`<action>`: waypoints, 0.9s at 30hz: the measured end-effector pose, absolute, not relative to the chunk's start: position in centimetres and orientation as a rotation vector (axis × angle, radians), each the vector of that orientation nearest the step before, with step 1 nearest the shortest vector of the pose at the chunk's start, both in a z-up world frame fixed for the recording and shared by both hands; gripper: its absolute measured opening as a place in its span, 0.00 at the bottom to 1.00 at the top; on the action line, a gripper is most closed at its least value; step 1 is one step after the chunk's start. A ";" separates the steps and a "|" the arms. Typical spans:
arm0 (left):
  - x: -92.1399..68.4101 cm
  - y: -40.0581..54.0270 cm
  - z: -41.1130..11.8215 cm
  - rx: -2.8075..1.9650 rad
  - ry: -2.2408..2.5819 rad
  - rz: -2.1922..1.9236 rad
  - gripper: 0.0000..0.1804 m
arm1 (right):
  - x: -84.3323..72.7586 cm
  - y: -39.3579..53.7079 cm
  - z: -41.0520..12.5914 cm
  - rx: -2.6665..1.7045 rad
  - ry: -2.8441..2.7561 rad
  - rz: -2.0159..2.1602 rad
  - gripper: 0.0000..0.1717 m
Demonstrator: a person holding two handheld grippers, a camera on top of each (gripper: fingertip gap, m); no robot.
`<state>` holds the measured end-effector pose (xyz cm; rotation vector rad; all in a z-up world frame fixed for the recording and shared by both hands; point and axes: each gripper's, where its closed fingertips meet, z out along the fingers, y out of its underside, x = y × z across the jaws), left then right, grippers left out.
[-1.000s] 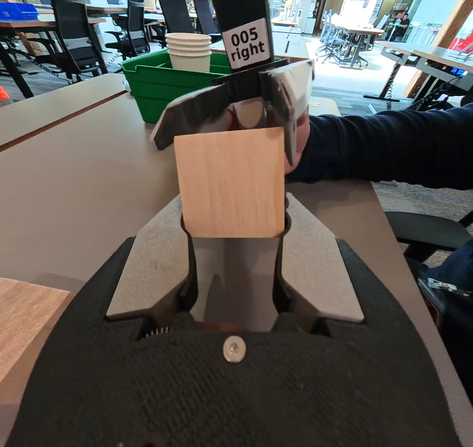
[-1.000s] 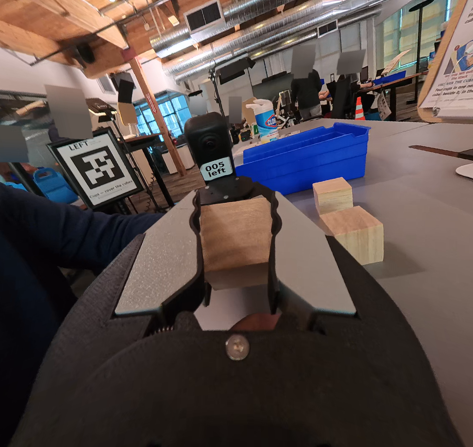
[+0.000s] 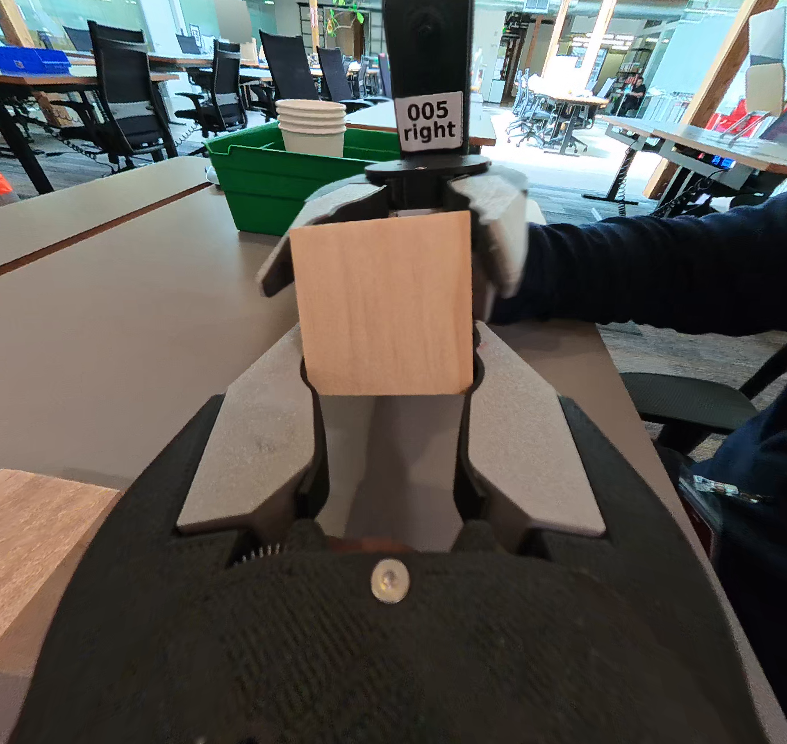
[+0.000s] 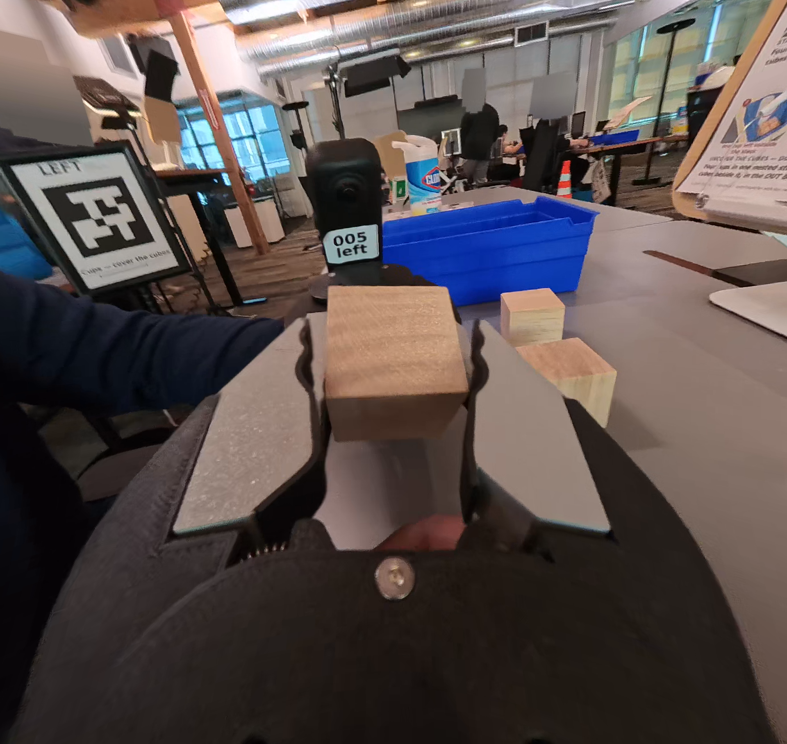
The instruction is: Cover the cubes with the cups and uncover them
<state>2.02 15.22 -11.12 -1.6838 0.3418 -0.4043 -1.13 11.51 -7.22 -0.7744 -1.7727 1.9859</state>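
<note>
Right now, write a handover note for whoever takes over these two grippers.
Right gripper: jaws open, a gap on each side of the wooden cube between them.
Left gripper: jaws flank the same cube from the opposite side; I cannot tell whether they press on it.
Two other cubes sit uncovered on the table.
Cups are stacked in the green bin.
Left to do: no cube in view is covered.

A cube [image 3: 385, 302] hides most of the far hand-held gripper [image 3: 383, 230]; another cube [image 3: 38, 523] is cropped at the left edge, and a clipboard [image 4: 741, 127] at the right edge.
</note>
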 end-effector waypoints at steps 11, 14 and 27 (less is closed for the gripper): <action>2.1 15.4 -11.9 -1.723 0.357 -0.379 0.39 | -1.5 11.5 -7.6 -0.764 -1.808 1.885 0.34; 2.1 15.3 -11.9 -1.722 0.361 -0.377 0.38 | -1.4 11.6 -7.7 -0.787 -1.789 1.920 0.36; 2.4 15.3 -12.2 -1.738 0.383 -0.353 0.38 | -1.1 11.2 -7.8 -0.680 -1.847 1.785 0.34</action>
